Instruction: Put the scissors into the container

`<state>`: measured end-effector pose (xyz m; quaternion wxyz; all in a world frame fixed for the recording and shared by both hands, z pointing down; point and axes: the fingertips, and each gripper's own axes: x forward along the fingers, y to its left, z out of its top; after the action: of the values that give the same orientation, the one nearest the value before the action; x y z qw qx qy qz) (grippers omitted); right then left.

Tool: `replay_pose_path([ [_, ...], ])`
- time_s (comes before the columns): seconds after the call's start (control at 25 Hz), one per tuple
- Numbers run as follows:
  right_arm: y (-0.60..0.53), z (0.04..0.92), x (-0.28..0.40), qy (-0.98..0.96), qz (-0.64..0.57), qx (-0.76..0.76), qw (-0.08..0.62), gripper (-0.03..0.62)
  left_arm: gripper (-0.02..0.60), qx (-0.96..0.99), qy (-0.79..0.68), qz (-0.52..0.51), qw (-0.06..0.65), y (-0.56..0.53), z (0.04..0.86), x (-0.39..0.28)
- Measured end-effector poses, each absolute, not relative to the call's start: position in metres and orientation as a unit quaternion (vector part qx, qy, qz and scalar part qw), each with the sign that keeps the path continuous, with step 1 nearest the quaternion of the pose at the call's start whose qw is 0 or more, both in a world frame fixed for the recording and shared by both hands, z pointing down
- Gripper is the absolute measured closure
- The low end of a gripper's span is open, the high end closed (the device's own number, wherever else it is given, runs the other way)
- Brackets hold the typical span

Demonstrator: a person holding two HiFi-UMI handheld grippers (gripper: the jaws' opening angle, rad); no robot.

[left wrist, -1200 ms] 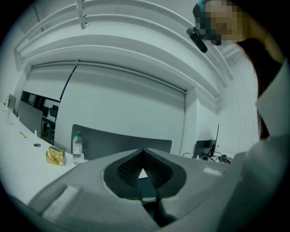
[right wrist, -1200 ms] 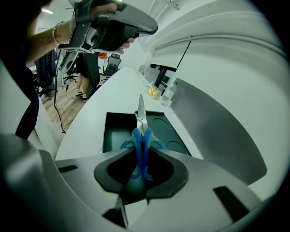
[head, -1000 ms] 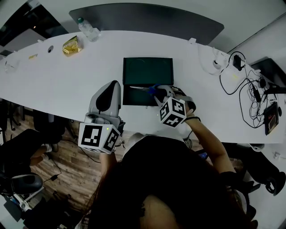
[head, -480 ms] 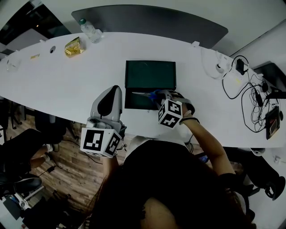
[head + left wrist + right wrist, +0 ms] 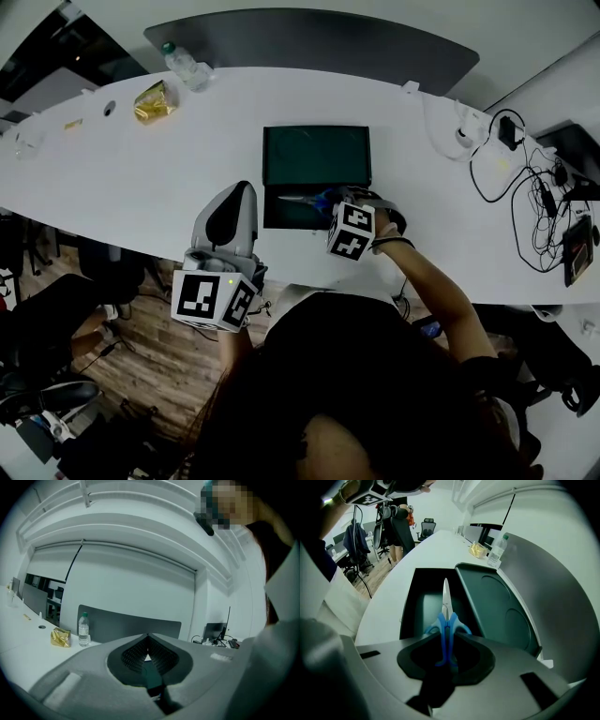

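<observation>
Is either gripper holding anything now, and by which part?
The right gripper holds the scissors by their blue handles, blades pointing out over the container. The left gripper holds nothing; its jaws are together.

The container (image 5: 429,603) lies open from above, its opened lid (image 5: 497,606) flanking 1 long side.

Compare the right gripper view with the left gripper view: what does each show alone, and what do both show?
Only the right gripper view: the right tool clamped on blue scissors over the open dark container. Only the left gripper view: the left tool, shut and empty, and a monitor. Both: the white table, the water bottle and the gold packet.
</observation>
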<state>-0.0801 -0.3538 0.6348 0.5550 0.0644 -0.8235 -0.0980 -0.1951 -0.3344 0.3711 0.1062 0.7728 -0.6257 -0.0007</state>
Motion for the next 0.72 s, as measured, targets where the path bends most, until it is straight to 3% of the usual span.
replay_pose_path([
  [0.72,-0.352,0.644,-0.0795,-0.797,-0.094,0.042,0.595,0.503,0.571,0.777,-0.62,0.002,0.11,-0.3364,0.3758,-0.191],
])
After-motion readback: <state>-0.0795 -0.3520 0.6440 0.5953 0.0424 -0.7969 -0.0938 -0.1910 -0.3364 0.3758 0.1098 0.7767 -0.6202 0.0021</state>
